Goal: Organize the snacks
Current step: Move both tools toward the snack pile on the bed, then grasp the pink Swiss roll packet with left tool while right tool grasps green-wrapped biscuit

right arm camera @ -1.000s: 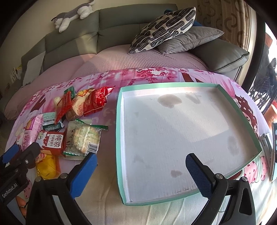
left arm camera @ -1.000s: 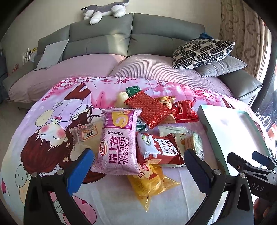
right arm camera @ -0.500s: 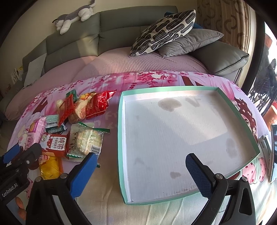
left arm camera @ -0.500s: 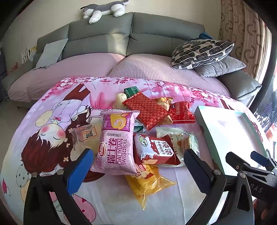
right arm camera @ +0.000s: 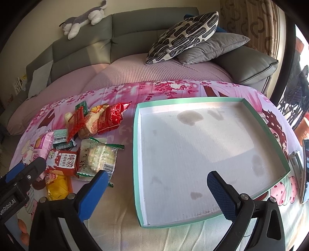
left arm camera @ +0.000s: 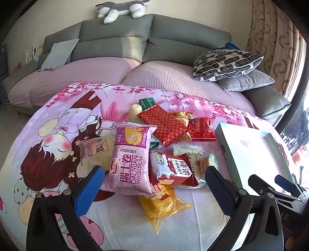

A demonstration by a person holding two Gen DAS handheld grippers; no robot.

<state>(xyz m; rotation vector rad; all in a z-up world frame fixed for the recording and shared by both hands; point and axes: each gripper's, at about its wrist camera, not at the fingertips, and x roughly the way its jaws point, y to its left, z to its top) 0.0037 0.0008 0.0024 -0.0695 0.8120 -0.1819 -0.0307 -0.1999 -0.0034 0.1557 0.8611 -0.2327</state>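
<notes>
A pile of snack packets lies on a pink cartoon cloth. In the left wrist view the pink Swiss roll packet [left arm camera: 131,160] is nearest, with a red-and-white biscuit packet [left arm camera: 171,168], a yellow packet [left arm camera: 162,204] and a red patterned packet [left arm camera: 164,124] around it. My left gripper [left arm camera: 154,185] is open and empty, just short of the pile. A shallow empty box with a green rim [right arm camera: 269,131] lies to the right. My right gripper [right arm camera: 156,190] is open and empty over the box's near left corner.
A grey sofa [left arm camera: 115,44] with a patterned cushion [left arm camera: 226,63] stands behind the cloth. A plush toy [left arm camera: 121,7] lies on its back. A phone-like object [right arm camera: 306,170] lies at the far right. The other gripper shows at each view's edge [right arm camera: 21,173].
My left gripper has come slightly closer to the snack pile. My right gripper has shifted a little; the box looks slightly nearer. Both stay open.
</notes>
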